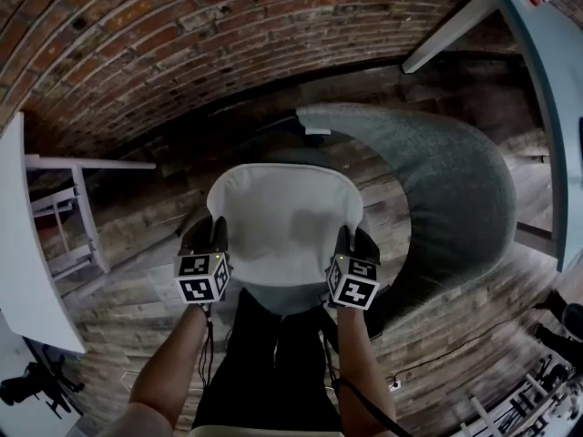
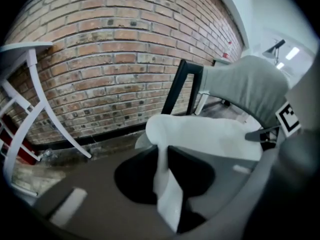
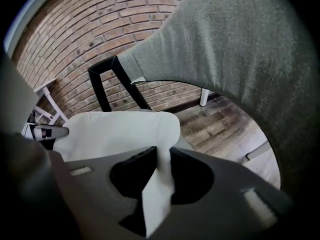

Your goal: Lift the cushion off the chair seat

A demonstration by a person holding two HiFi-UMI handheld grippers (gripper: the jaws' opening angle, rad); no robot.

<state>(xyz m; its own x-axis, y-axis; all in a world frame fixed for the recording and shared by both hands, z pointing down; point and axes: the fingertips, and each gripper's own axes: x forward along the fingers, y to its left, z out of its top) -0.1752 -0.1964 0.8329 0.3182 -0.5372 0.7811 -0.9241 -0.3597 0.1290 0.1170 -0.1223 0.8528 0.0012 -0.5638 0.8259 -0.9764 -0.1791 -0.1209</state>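
Note:
A white cushion (image 1: 284, 221) lies over a pale grey chair seat (image 1: 273, 297) just in front of me. My left gripper (image 1: 214, 235) is shut on the cushion's left edge and my right gripper (image 1: 351, 242) on its right edge. In the left gripper view a fold of the cushion (image 2: 200, 136) is pinched between the black pads of the left gripper (image 2: 161, 156) and hangs down behind them. The right gripper view shows the same: the right gripper (image 3: 161, 156) clamps a flap of the cushion (image 3: 115, 129). A strip of the seat (image 3: 186, 143) shows under the cushion's corner.
A large grey upholstered piece (image 1: 446, 189) on a black frame (image 2: 175, 86) curves round the far right side. A brick wall (image 1: 182, 44) stands behind. A white table (image 1: 27, 271) and white frame (image 1: 77, 203) are at the left, another tabletop (image 1: 556, 107) at the right.

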